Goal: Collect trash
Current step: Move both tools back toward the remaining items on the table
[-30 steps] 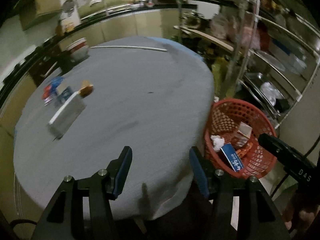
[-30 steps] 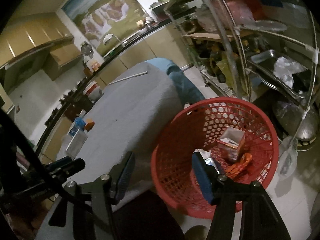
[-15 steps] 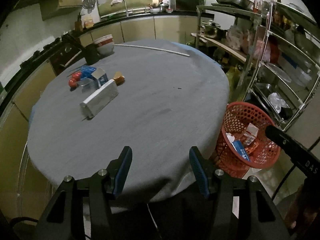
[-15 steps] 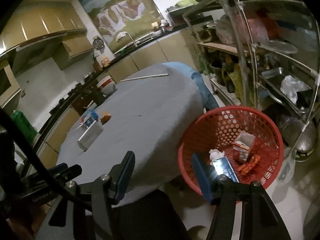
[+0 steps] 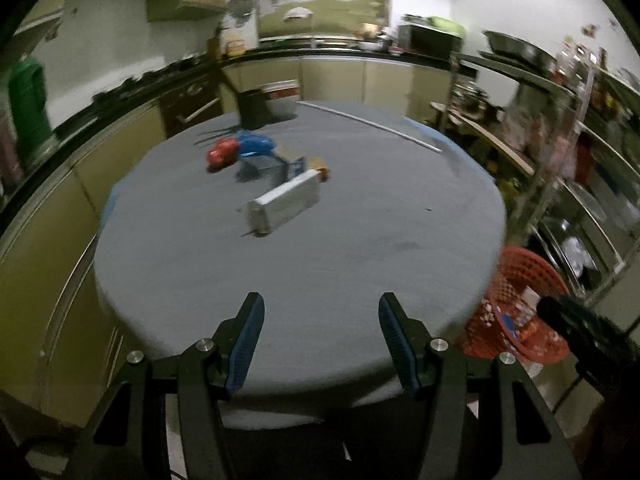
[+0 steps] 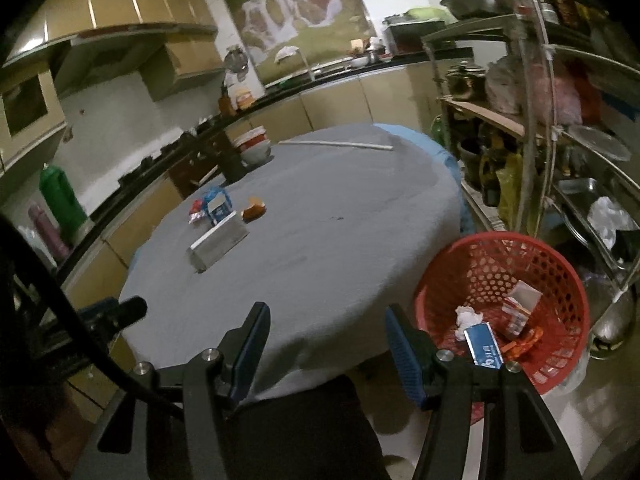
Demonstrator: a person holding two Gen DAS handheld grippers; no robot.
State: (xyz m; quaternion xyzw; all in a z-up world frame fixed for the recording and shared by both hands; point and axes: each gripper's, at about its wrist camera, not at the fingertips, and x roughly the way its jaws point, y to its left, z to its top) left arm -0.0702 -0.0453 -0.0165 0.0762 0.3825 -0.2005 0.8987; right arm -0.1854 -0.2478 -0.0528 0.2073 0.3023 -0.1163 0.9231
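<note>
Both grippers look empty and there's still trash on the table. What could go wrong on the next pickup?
1. The remaining litter is clustered: the long silver-grey box touches the small blue-and-white carton, so a grab may drag its neighbours.
2. The round red plastic basket sits on the floor below the grey-clothed round table; a drop released early could miss it.
3. The left view is blurred, so aiming there is uncertain.

Boxes (image 6: pixel 218 242) on table (image 6: pixel 340 240), basket (image 6: pixel 500 304) right beside it

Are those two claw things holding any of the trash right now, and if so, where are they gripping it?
Nothing is held. The left gripper and the right gripper both stand open with only air between their fingers.
</note>
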